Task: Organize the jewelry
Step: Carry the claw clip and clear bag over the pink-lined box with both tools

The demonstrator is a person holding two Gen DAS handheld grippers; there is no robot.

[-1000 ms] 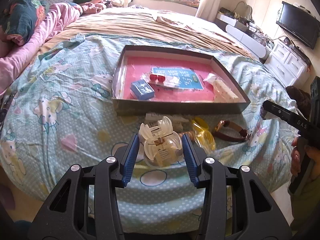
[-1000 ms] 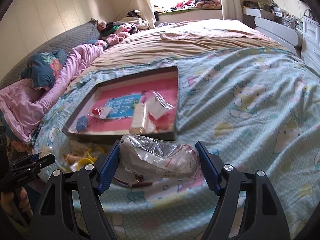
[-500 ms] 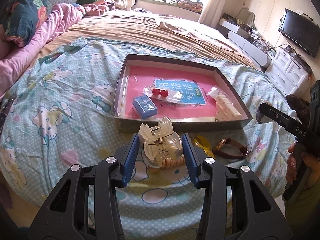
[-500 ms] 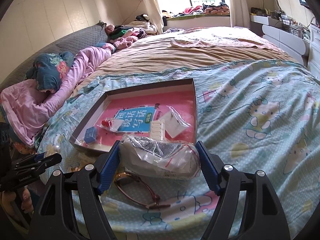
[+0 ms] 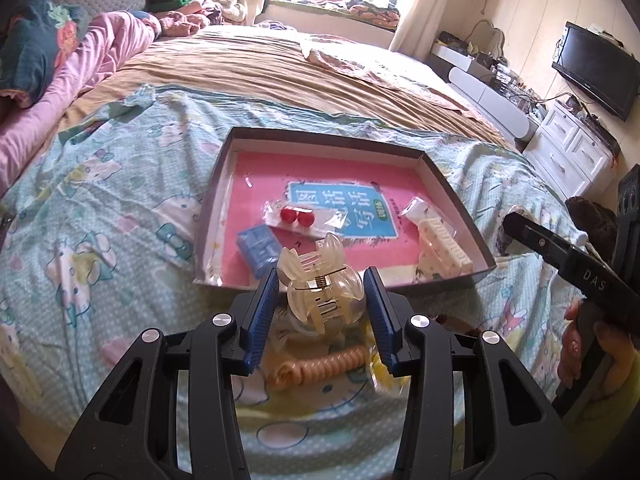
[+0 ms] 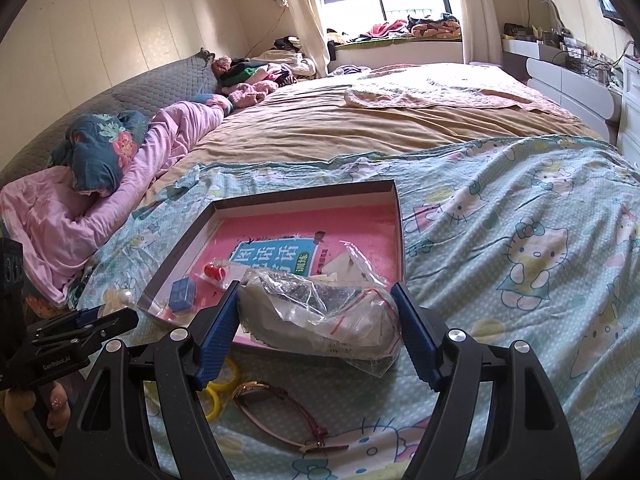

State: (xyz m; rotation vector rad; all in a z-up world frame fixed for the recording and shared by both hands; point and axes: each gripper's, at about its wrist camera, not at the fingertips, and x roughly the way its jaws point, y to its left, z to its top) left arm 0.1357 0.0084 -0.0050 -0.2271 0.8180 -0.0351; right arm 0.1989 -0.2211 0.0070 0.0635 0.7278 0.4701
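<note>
My left gripper is shut on a translucent cream claw hair clip, held above the bed just before the front wall of the pink-floored tray. My right gripper is shut on a crumpled clear zip bag, held over the tray's near right corner. In the tray lie a blue box, a bag with red beads and a white comb-like clip. On the bed below lie a peach coil hair tie, yellow rings and a red-strapped watch.
The tray rests on a Hello Kitty sheet over a tan bedspread. Pink bedding lies at the left. White drawers and a TV stand at the right of the bed.
Both grippers rose and moved forward toward the tray with their loads. The clip now stands at the tray's front wall; the bag now hangs over the tray's corner.
</note>
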